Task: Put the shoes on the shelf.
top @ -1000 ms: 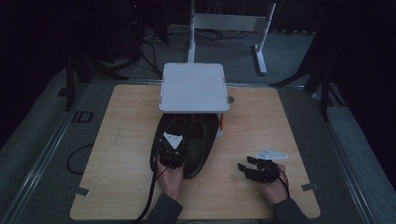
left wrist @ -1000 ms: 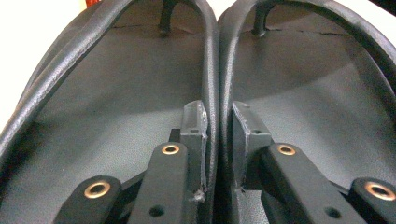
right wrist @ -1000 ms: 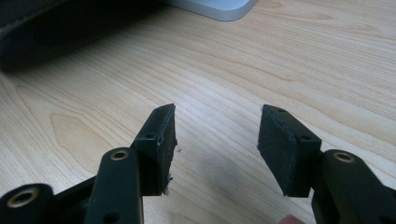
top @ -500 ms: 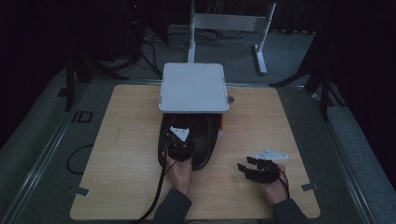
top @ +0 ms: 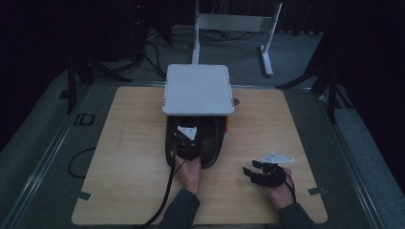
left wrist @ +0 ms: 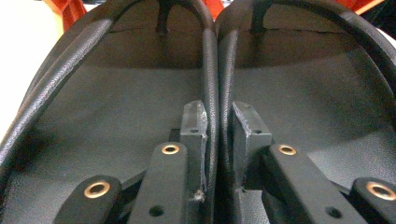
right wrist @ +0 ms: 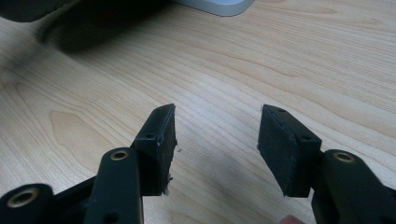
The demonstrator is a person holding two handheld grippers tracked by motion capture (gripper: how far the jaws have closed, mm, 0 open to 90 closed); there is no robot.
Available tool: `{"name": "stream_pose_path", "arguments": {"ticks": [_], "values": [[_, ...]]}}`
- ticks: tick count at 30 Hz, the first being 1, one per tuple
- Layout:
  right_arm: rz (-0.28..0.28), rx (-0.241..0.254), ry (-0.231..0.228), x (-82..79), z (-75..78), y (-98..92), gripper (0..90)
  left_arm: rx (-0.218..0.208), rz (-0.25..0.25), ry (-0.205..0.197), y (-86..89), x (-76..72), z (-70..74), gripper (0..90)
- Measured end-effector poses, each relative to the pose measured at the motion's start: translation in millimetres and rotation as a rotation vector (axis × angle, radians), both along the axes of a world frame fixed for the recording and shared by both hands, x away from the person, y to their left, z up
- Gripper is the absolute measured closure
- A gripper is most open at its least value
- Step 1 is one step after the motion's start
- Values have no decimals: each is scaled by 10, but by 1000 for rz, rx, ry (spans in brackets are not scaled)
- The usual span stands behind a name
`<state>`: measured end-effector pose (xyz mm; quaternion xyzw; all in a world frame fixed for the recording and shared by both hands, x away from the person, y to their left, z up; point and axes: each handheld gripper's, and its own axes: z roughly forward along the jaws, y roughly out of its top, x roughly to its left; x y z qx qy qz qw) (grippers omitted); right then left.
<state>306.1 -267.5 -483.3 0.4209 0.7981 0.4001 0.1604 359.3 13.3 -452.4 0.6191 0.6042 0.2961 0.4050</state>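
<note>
Pinching both slippers at once, the left tongs (left wrist: 218, 135) were clamped on the two inner edges where the black slippers (top: 196, 140) lay side by side — one jaw inside each shoe, the touching rims squeezed between them. That grip reads as a way to move the pair as one piece rather than shoe by shoe. The slippers sat on the wooden desk (top: 119, 143), their toes tucked under the white shelf (top: 197, 89) and its orange legs (left wrist: 70, 9), so the aim was probably to stow them there, heels toward the person. The right tongs (right wrist: 215, 144) hovered well apart from the pair, over bare wood near the desk's front right, jaws spread with nothing between them — seemingly idle, since one hand was enough.
</note>
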Motion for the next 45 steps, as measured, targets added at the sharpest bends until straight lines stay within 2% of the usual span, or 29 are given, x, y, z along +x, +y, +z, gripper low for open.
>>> {"name": "stream_pose_path", "arguments": {"ticks": [21,38,45], "values": [[2,-1,7,0,-8,5,460,-16,40,-14,-62,214,-10,760],[0,-2,9,3,-12,3,460,12,56,-17,-102,359,15,756],[1,-1,11,6,-14,7,460,26,69,-31,-134,441,42,755]]}}
